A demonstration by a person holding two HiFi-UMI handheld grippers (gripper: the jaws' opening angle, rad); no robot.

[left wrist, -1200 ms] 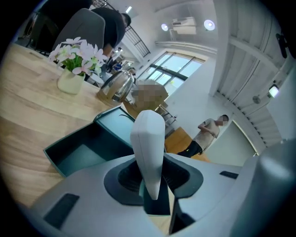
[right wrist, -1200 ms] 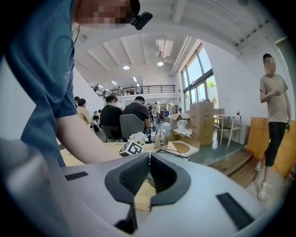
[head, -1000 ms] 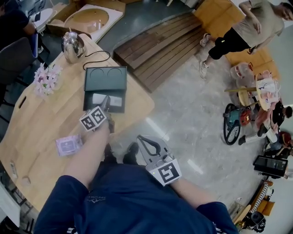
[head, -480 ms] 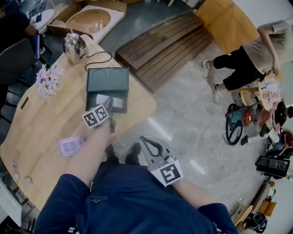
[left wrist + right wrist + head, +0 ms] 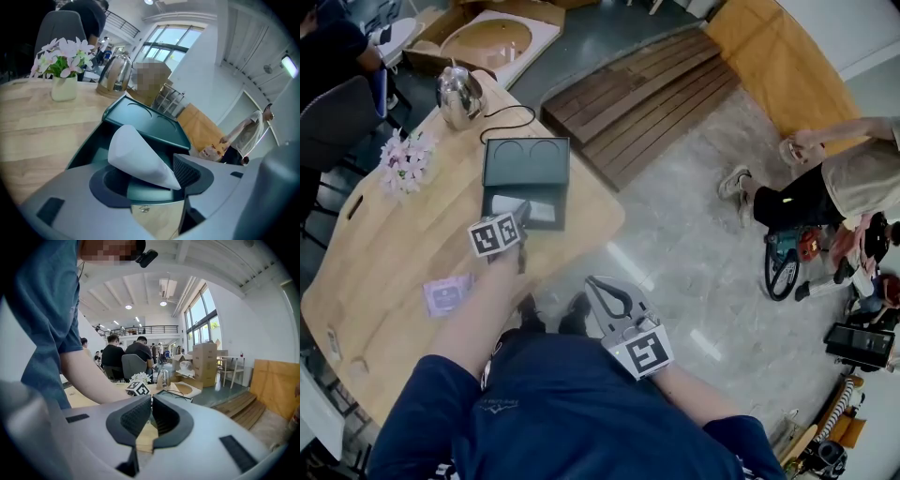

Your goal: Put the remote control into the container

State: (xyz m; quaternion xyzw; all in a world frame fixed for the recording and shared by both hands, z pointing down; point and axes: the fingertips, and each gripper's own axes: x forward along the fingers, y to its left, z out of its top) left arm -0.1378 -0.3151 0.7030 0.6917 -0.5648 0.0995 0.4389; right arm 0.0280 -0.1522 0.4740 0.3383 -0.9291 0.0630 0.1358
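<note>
Releasing: we judged the step in hand to be letting go of the remote control point(image 5: 140, 159) into the container point(image 5: 86, 140).
Left gripper point(image 5: 147, 185): its jaws had just been opening and stood wide apart, with the white remote control between them and no pad visibly pressing on it.
Remote control: it lay tilted over the dark green container's open tray (the lid point(image 5: 145, 117) was folded back behind it). It seemed to rest inside, though we could not see its underside.
Right gripper point(image 5: 150, 416): its jaws were together on nothing, and it hung off the table point(image 5: 394, 244) edge near the lap.
Doing it well: we thought it best to keep the left jaws wide and draw straight back along their own line without rolling the wrist.
Risk: we reckoned a pad brushing the remote control could drag it over the near wall.
</note>
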